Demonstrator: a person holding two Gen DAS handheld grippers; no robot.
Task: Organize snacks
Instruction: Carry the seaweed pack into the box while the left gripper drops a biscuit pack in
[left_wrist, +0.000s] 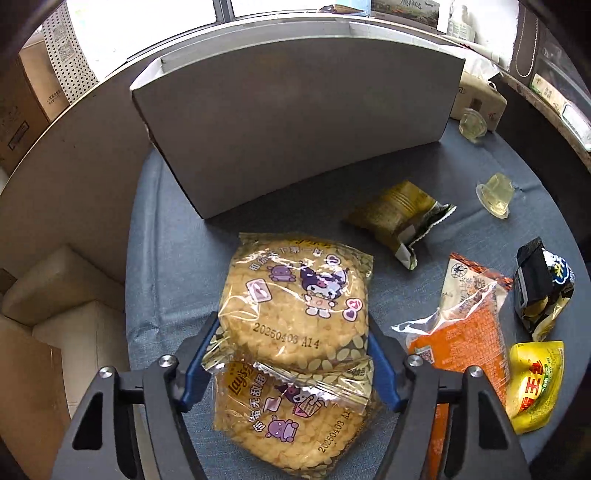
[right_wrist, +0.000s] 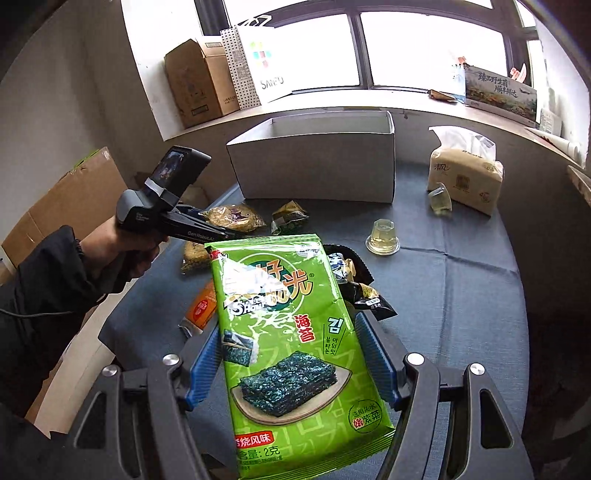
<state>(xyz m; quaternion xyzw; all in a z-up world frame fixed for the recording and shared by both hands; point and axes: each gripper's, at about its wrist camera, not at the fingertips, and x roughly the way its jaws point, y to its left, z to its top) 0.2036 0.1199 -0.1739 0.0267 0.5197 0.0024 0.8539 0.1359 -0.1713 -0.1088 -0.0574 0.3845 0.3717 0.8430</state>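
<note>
The left gripper (left_wrist: 291, 354) straddles two rice-cracker packs (left_wrist: 295, 295) lying overlapped on the blue cloth (left_wrist: 155, 229). Its blue pads (left_wrist: 199, 369) sit at the wrapper edges on both sides. Whether they press or only bracket the packs cannot be told; the wrapper shows no clear pinch.

The right gripper (right_wrist: 291, 369) is clamped on a green seaweed packet (right_wrist: 291, 350), held by its long edges above the table. The packet's far end points toward the white box (right_wrist: 314, 166). This suggests it is staged for a drop into the box.

The box stands at the far side of the cloth with its top open, which suits it as the collecting bin. Its near wall is tall, so a carried item probably has to clear the rim before release.

Loose items lie between the grippers and the box:
- an olive wrapper (left_wrist: 399, 218);
- an orange packet (left_wrist: 469, 325);
- a black packet (left_wrist: 543, 284);
- a yellow pouch (left_wrist: 535, 384);
- two jelly cups (right_wrist: 382, 236).

The cloth directly in front of the box wall is bare, giving a clear approach lane. A tissue pack (right_wrist: 465, 181) stands just beside the box's right corner and narrows that side.
</note>
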